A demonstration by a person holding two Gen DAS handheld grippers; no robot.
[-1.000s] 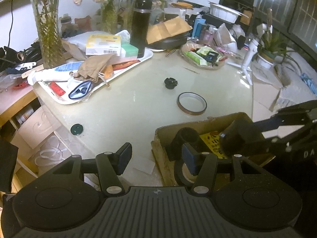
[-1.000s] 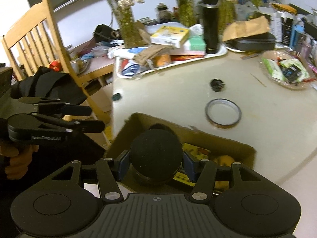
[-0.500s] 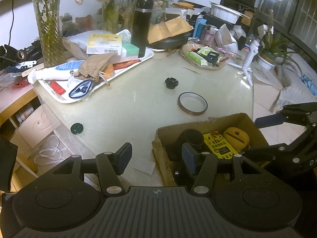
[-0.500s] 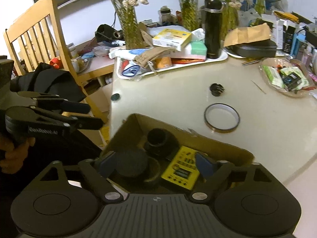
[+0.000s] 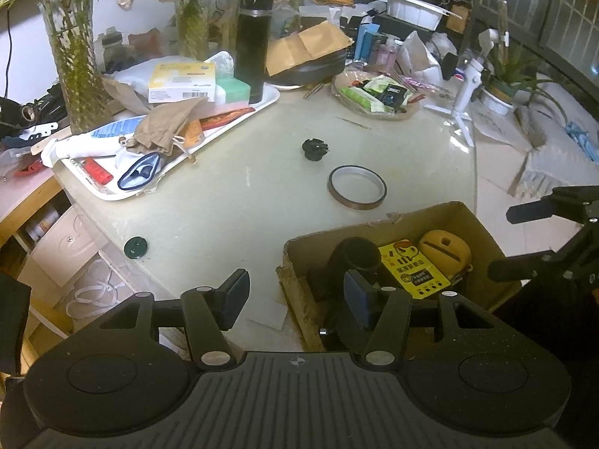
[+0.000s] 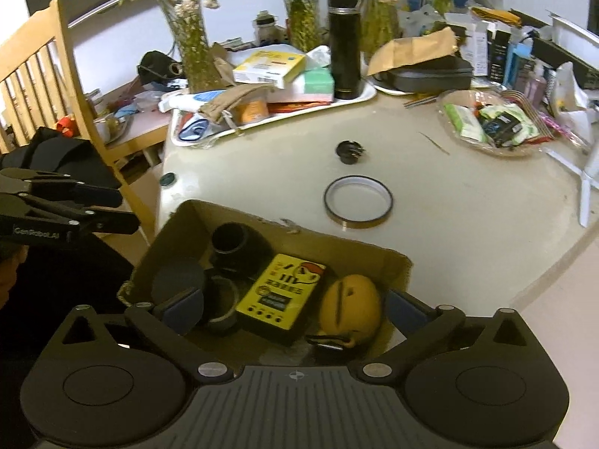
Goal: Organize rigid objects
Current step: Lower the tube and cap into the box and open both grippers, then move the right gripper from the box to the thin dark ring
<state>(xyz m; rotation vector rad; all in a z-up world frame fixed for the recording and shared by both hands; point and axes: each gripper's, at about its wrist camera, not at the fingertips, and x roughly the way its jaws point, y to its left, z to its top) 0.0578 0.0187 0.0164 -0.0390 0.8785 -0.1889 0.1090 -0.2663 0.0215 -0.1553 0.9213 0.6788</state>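
The right gripper (image 6: 294, 308) hovers over the near side of the cardboard box (image 6: 352, 247), its jaws just opened wide with nothing clamped, the black round piece (image 6: 178, 280) lying in the box's near left corner beside the yellow device (image 6: 280, 293). The left gripper (image 5: 295, 297) stands partly apart and empty at the box's left wall. Judging by what remains, the tape ring (image 6: 358, 202) and black knob (image 6: 350, 150) on the table (image 6: 468, 224) beyond the box come next: lift the right gripper straight up clear of the walls before reaching far
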